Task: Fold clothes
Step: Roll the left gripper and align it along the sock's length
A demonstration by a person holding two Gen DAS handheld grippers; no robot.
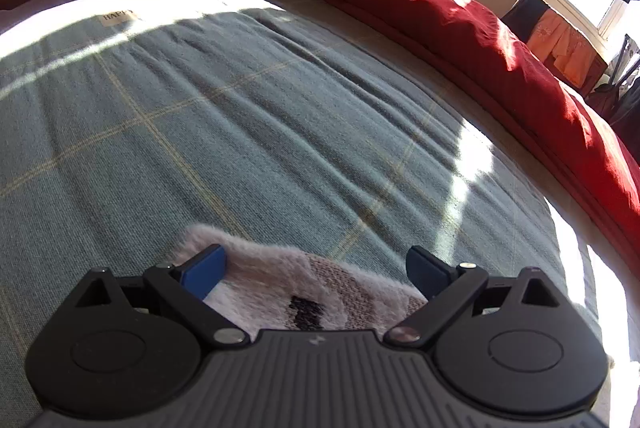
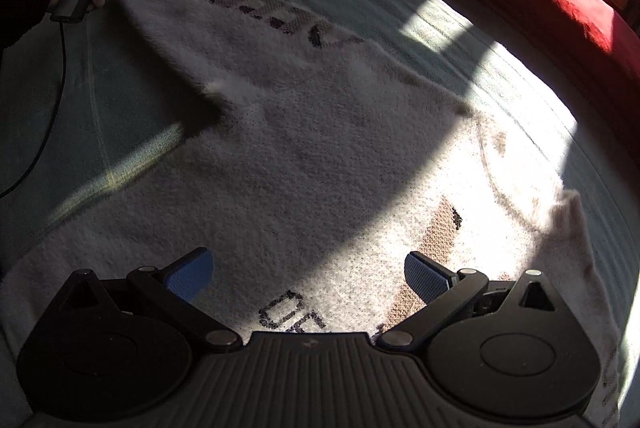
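Spread wide, the right gripper (image 2: 308, 278) hovers over the white sweater (image 2: 304, 148); the left gripper (image 1: 316, 274), also unclenched, straddles its sleeve end.

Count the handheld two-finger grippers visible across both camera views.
2. The left gripper is at the fuzzy white knitted sweater's sleeve end; the right gripper hovers open over its body. None seems hidden.

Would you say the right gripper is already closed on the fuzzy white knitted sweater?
No, the right gripper has its blue fingers spread wide, hovering over the fuzzy white knitted sweater.
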